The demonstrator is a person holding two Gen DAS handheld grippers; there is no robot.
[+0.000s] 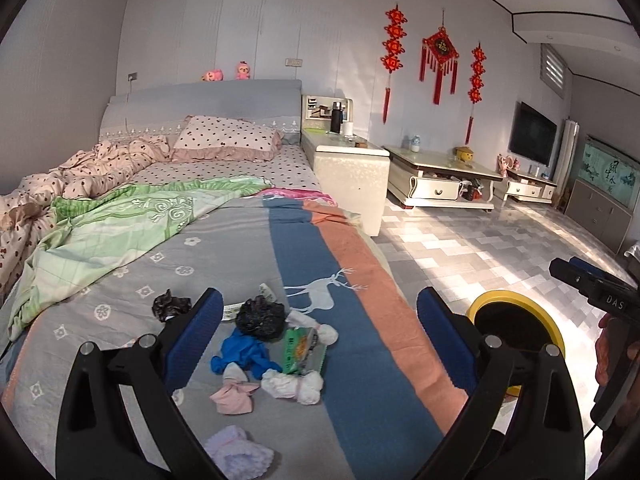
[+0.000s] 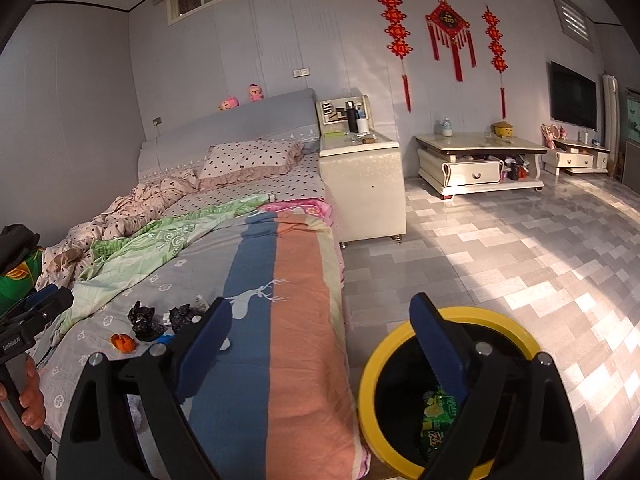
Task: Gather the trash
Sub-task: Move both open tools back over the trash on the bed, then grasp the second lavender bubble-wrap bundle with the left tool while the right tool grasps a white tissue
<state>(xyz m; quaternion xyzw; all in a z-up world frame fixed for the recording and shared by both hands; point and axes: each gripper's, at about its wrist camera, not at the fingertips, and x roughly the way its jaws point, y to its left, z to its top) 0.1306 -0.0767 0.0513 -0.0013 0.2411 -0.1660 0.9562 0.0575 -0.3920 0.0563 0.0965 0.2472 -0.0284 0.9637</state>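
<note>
Left wrist view: the left gripper [image 1: 320, 320] holds its blue-padded jaws wide apart with nothing between the pads, and in the lower middle of the frame, framed by them, a loose heap of trash lies on the grey flowered part of the bed [image 1: 360, 264] cover. The heap holds a crumpled black plastic bag [image 1: 260, 318], a limp blue glove [image 1: 244, 356], a flat green wrapper [image 1: 302, 350], several wadded white tissues [image 1: 292, 386], a pink paper wad [image 1: 234, 396] and, to the left of the left pad, a second black crumple [image 1: 170, 305]; a pale lilac ruffled piece [image 1: 236, 454] sits apart near the bottom edge. All of it looks very light and soft, likely to crush, not resist; the film and glove may slide between pads, so taking each piece across its thickest bunched middle seems the safest hold, and the wrapper by a folded edge. The quilt under it is soft and wrinkled, so a deep pinch could catch fabric. At the right edge of this frame the yellow-rimmed bin [image 1: 516, 320] stands on the glossy tiled floor beside the bed. In the right wrist view the right gripper [image 2: 320, 328] also has its jaws spread wide and empty, above that round, black-lined bin [image 2: 384, 360] at the lower right, where a green snack packet [image 2: 436, 420] already lies inside. An orange scrap [image 2: 124, 343] and more black crumples [image 2: 144, 322] show at the lower left.
</note>
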